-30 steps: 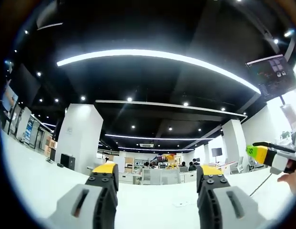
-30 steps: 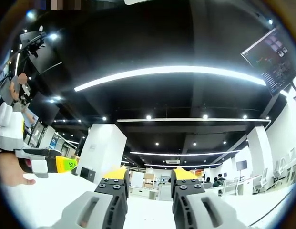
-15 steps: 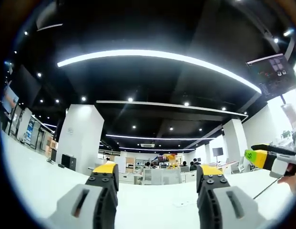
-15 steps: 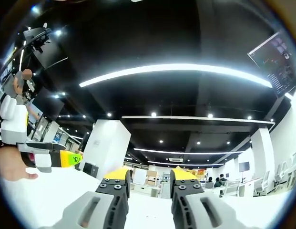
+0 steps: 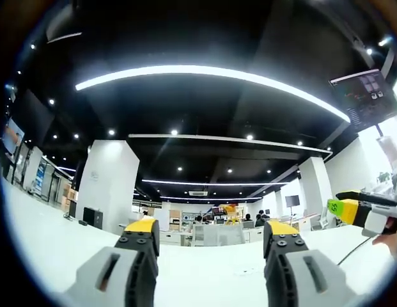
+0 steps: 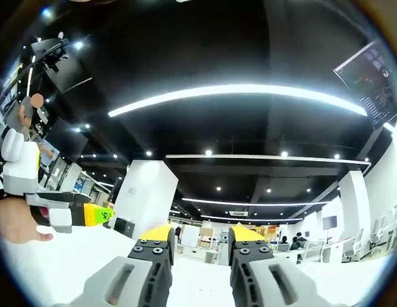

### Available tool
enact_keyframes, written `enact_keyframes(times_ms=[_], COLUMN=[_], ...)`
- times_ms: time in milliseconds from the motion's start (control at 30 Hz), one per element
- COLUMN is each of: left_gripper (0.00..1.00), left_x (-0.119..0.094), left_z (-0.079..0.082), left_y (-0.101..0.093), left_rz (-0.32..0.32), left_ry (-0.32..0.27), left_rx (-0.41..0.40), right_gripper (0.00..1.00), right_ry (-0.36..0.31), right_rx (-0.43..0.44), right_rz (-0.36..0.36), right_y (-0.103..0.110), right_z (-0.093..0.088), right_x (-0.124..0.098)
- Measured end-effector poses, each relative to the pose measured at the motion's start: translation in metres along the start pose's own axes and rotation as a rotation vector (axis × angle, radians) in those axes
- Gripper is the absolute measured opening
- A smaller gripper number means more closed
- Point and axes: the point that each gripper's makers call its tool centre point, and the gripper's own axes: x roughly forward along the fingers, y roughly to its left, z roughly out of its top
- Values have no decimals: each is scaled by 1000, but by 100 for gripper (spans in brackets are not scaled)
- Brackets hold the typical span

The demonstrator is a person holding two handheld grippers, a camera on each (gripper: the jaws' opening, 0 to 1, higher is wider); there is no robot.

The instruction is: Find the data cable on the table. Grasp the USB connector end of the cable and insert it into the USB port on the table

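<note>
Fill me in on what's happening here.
A person holds a gripper in each hand, low over a white table in a large office. The left gripper and the right gripper are both open and hold nothing. In the left gripper view, a thin dark cable runs across the table at the right. Its connector has not yet been grasped.

Matt grey plastic jaws, smooth white table [image 5: 204, 275].
</note>
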Motion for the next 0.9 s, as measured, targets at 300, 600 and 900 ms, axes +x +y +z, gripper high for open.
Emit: enact_keyframes(times_ms=[300,600,900], left_gripper=[66,66,66], left_x=[-1,-1,0], left_z=[0,1,-1], left_y=[0,-2,-4], left_rz=[-1,-11,-18], left_ry=[0,-6,4], left_rx=[-1,-14,-15], right_gripper=[35,36,37], right_ry=[5,7,6], right_rx=[-1,7,2], right_rz=[3,-6,-7], right_y=[1,-1,-1], right_z=[-1,-1,-1], right_x=[0,0,1])
